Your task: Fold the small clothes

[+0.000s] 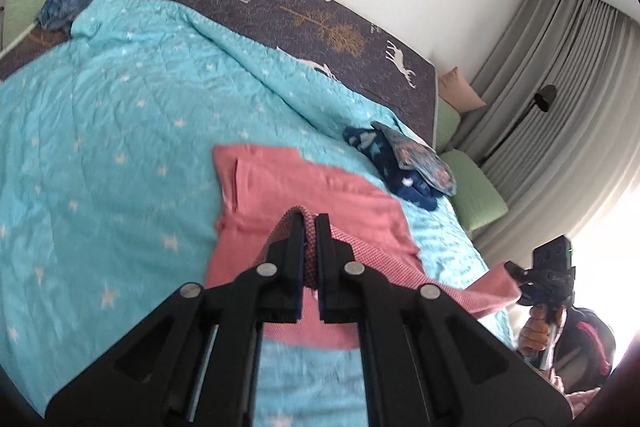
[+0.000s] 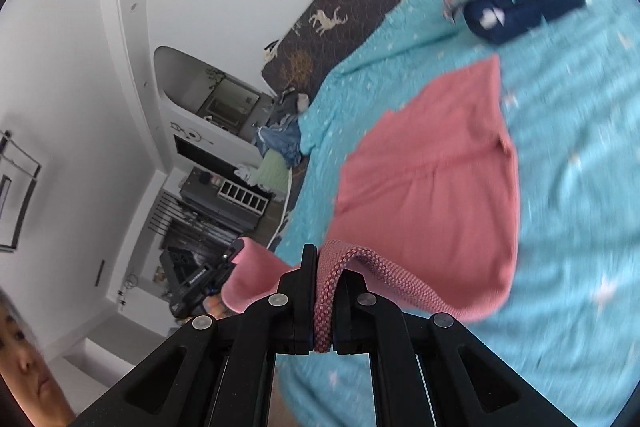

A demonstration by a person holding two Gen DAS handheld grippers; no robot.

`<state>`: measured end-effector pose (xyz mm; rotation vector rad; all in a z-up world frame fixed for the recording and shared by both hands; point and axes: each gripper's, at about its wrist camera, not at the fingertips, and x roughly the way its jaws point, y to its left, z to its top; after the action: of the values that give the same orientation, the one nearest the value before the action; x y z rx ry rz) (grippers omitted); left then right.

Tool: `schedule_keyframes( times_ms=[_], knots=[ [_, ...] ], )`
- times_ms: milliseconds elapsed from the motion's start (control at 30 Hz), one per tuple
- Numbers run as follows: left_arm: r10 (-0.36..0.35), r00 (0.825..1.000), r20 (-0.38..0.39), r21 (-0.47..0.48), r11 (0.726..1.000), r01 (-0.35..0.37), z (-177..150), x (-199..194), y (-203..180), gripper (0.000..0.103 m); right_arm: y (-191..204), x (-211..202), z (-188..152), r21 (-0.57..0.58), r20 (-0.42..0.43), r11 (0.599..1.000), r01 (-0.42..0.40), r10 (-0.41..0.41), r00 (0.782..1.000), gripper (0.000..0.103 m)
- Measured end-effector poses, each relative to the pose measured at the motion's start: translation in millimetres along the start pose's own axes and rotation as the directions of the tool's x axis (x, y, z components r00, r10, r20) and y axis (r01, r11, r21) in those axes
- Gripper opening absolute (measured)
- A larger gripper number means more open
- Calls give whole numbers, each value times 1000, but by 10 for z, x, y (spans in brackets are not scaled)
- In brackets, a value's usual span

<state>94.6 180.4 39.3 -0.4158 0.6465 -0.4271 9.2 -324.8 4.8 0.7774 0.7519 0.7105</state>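
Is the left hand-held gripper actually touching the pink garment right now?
Touching. The left wrist view shows the left hand-held gripper shut on the pink garment, its knit hem pinched between the fingers and lifted off the blue quilt.

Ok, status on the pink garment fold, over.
Left gripper and right gripper both shut on pink garment hem. Near edge lifted off blue quilt. Folded clothes beyond, not obstructing.

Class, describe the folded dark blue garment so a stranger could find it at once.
Start at the turquoise star quilt. Near its edge by the green cushions, beyond the pink garment, lie two folded pieces. Yours is the navy one under the floral piece.
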Motion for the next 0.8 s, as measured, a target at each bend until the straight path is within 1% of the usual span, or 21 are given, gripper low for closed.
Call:
schedule_keyframes(
  times_ms=[100, 133, 167, 233, 333, 367, 467, 533, 600, 633, 667, 700, 733, 800],
  knots=[
    [11, 1000, 12, 27, 1000, -11, 228, 196, -107, 6, 2, 51, 340, -17, 25, 1000, 19, -19, 1000, 5],
    [16, 1000, 20, 43, 999, -17, 321, 273, -156, 6, 12, 116, 515, -33, 36, 999, 35, -33, 999, 5],
    [22, 999, 28, 56, 998, -24, 400, 350, -197, 6, 11, 157, 606, -39, 39, 998, 39, -37, 999, 5],
    [55, 998, 40, 71, 996, -58, 540, 506, -239, 6, -9, 282, 844, -44, 44, 998, 41, -39, 998, 5],
    [71, 997, 33, 77, 994, -74, 717, 792, -271, 6, -73, 435, 1113, -31, 55, 998, 51, -49, 997, 6],
    [87, 996, 31, 84, 992, -89, 763, 898, -275, 6, -114, 499, 1219, -26, 60, 998, 58, -56, 997, 6],
    [150, 989, -5, 86, 985, -149, 861, 1294, -206, 6, -318, 691, 1486, 5, 67, 996, 94, -94, 993, 6],
    [193, 981, -31, 74, 979, -190, 885, 1541, -110, 6, -490, 812, 1618, 38, 63, 992, 120, -122, 991, 7],
    [244, 967, -78, 52, 969, -240, 890, 1848, 57, 6, -728, 986, 1760, 77, 45, 985, 156, -160, 986, 7],
    [262, 960, -98, 45, 965, -258, 881, 1959, 121, 6, -865, 1069, 1801, 96, 33, 979, 182, -186, 982, 10],
    [289, 949, -123, 34, 957, -288, 862, 2102, 225, 6, -1015, 1171, 1843, 116, 18, 968, 224, -227, 974, 12],
    [309, 940, -142, 25, 951, -309, 837, 2204, 305, 6, -1122, 1244, 1865, 126, 4, 957, 263, -266, 964, 18],
    [319, 934, -163, 17, 947, -321, 813, 2282, 379, 6, -1266, 1336, 1880, 139, -22, 934, 330, -330, 944, 26],
    [322, 928, -186, -3, 945, -328, 777, 2357, 470, 6, -1418, 1406, 1864, 143, -49, 908, 393, -390, 919, 30]
  ],
)
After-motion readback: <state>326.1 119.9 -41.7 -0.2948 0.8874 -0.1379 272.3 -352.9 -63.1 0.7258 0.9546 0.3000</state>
